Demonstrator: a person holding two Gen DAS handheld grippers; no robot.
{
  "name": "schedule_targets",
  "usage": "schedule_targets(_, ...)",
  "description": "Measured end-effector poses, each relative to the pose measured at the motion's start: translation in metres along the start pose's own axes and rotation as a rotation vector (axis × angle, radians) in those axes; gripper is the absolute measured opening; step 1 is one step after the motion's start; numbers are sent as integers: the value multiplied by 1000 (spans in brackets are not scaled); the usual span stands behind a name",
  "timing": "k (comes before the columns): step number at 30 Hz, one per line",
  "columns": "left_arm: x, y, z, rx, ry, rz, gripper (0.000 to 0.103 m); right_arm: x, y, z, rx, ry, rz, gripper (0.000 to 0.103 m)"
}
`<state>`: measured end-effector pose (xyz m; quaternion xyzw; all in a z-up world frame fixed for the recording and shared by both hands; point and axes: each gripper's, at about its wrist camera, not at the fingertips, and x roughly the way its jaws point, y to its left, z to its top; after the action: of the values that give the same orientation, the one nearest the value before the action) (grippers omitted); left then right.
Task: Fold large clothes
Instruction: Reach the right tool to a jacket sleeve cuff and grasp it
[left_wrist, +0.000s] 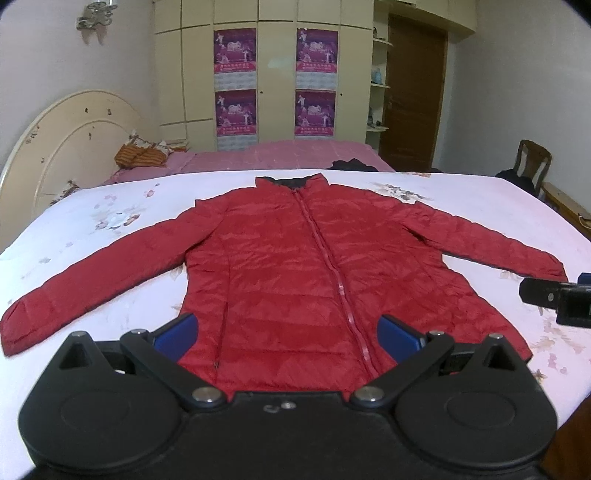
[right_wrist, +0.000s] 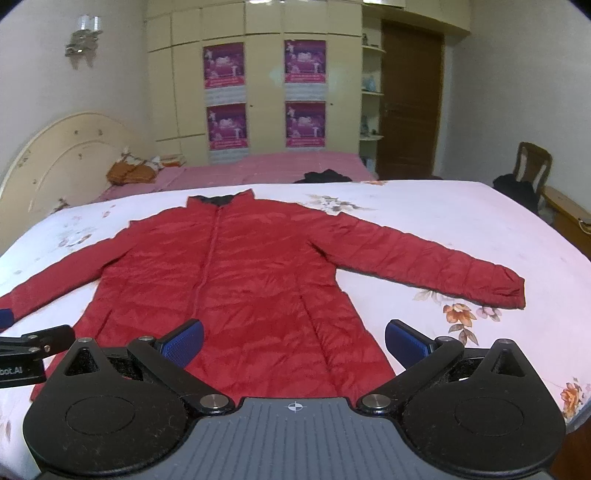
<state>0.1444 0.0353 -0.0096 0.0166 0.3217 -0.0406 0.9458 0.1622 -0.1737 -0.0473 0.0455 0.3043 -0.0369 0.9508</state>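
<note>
Lying zipped and flat on the bed (left_wrist: 461, 206) with both sleeves spread wide, the red jacket (left_wrist: 295, 266) awaits its first fold as the left gripper (left_wrist: 286, 334) and right gripper (right_wrist: 293, 341) hover released, empty, near its hem.

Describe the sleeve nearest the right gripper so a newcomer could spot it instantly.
Start at the bed with the white floral sheet, where a red puffer jacket lies flat, zipped, collar toward the wardrobe. From its shoulder, the right-hand sleeve runs out and down, ending in a cuff just above an orange printed flower. The other sleeve runs out to the opposite edge of the view.
</note>
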Motion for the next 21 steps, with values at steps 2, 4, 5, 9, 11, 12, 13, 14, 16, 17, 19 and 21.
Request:
schedule_targets(2,9,4,3,2,6,-9,103,8,0,3,12,1,-10,103)
schedule_targets(4,17,7,5,-1,16,-12,103,15,-1,6,17,9,-18,103)
schedule_targets(5,21,8,6,-4,21,-14,103,17,-2,7,18,11,-22,103)
schedule_targets(9,37,9,10,-10,42,-16,103,31,-11,11,40,18,-36,103)
schedule_targets(11,45,9,12,-18,52,-25,103,39,-19,15,56,21,-42,103)
schedule_targets(12,49,8,13,-24,52,-33,103,44,-24,17,65,22,-45,103)
schedule_targets(13,54,7,15,-31,52,-38,103,49,-28,19,70,20,-51,103)
schedule_targets(14,58,7,16,-38,50,-38,103,55,-33,22,75,15,-60,103)
schedule_targets(16,70,4,21,-47,55,-25,103,67,-43,26,87,7,-69,103)
schedule_targets(17,77,2,25,-47,67,-34,103,75,-50,29,94,5,-80,103)
schedule_targets(19,91,-4,33,-40,74,-35,103,89,-67,34,114,7,-101,103)
schedule_targets(21,106,-14,42,-8,67,-26,103,104,-87,39,148,5,-131,103)
